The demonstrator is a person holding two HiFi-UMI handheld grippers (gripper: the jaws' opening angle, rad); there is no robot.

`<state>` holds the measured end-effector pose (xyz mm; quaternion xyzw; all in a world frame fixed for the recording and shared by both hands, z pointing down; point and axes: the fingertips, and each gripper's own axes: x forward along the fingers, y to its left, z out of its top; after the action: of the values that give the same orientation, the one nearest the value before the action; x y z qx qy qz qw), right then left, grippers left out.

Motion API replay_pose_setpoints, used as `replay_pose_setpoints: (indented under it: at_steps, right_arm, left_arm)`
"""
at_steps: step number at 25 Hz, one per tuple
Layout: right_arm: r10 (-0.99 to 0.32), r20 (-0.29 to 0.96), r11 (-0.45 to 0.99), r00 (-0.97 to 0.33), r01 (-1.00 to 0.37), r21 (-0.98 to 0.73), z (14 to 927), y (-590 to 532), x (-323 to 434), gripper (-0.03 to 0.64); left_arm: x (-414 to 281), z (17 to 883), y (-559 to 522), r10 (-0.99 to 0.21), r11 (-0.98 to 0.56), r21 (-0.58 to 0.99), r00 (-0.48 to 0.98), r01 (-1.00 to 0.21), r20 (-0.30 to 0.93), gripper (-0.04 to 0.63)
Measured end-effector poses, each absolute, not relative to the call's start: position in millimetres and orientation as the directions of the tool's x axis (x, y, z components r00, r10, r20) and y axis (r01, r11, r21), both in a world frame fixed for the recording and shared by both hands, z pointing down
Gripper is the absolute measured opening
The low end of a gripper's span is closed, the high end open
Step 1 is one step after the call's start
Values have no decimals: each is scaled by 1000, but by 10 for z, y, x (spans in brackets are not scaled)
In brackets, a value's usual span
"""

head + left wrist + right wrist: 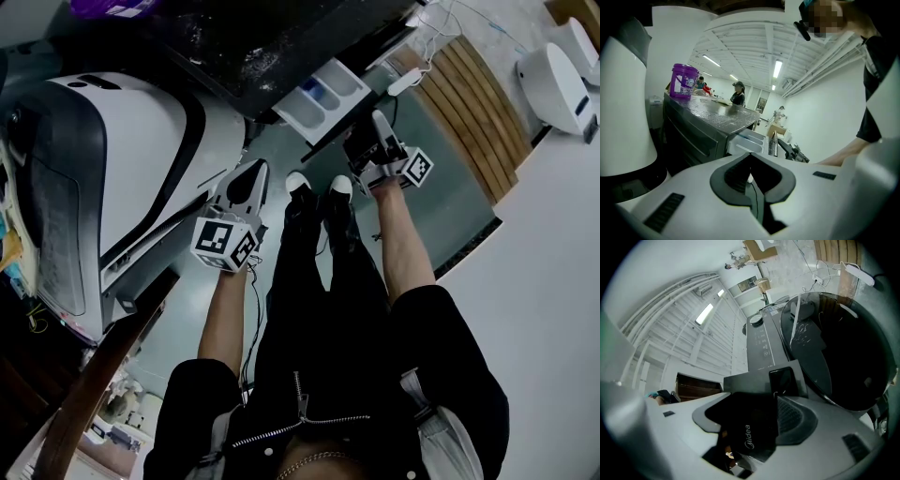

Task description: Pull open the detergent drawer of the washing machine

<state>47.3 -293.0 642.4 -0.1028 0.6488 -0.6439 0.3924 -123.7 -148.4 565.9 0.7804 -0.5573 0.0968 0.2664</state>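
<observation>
The white detergent drawer (323,97) with blue compartments stands pulled out from the dark washing machine (253,37). My right gripper (364,150) is shut on the drawer's dark front panel (752,439), which fills the space between its jaws in the right gripper view (754,427). The machine's control panel (761,345) and dark round door (843,357) lie beyond. My left gripper (251,178) hangs left of the drawer, apart from it, jaws together on nothing. The left gripper view (751,178) shows the open drawer (749,140) ahead.
A big white and grey appliance (112,169) stands close on the left. A purple jug (684,80) sits on the machine top. A wooden slat panel (473,103), a white power strip (405,82) and a white device (553,80) are at the right. The person's shoes (319,186) stand between the grippers.
</observation>
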Motion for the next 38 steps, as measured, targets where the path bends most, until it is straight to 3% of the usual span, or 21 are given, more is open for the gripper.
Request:
replay_pose_setpoints:
  at_steps: [17, 20, 24, 28, 33, 38]
  right_arm:
    - [-621, -344, 133, -704, 338, -932, 6479, -2774, 764, 281]
    - [-614, -267, 121, -743, 246, -962, 6553, -2734, 794, 279]
    - [-487, -122, 184, -865, 35, -982, 6539, -2563, 693, 280]
    - [-401, 41, 330, -915, -186, -926, 6392, -2432, 675, 175]
    - [-387, 149, 460, -910, -330, -824, 6168, -2315, 705, 34]
    - [-378, 241, 585, -894, -432, -686, 5844, -2111, 641, 8]
  left_arm:
    - [-1095, 5593, -1308, -817, -224, 295, 344, -929, 463, 18]
    - [-1123, 5526, -1296, -830, -207, 289, 324, -935, 453, 18]
    - [-1092, 5456, -1250, -844, -191, 284, 305, -939, 441, 18]
    - [-1027, 5359, -1184, -851, -189, 281, 300, -941, 430, 18]
    - [-1035, 5235, -1162, -853, -211, 269, 311, -940, 419, 18]
    - [-1091, 5019, -1163, -857, -250, 232, 326, -940, 399, 18]
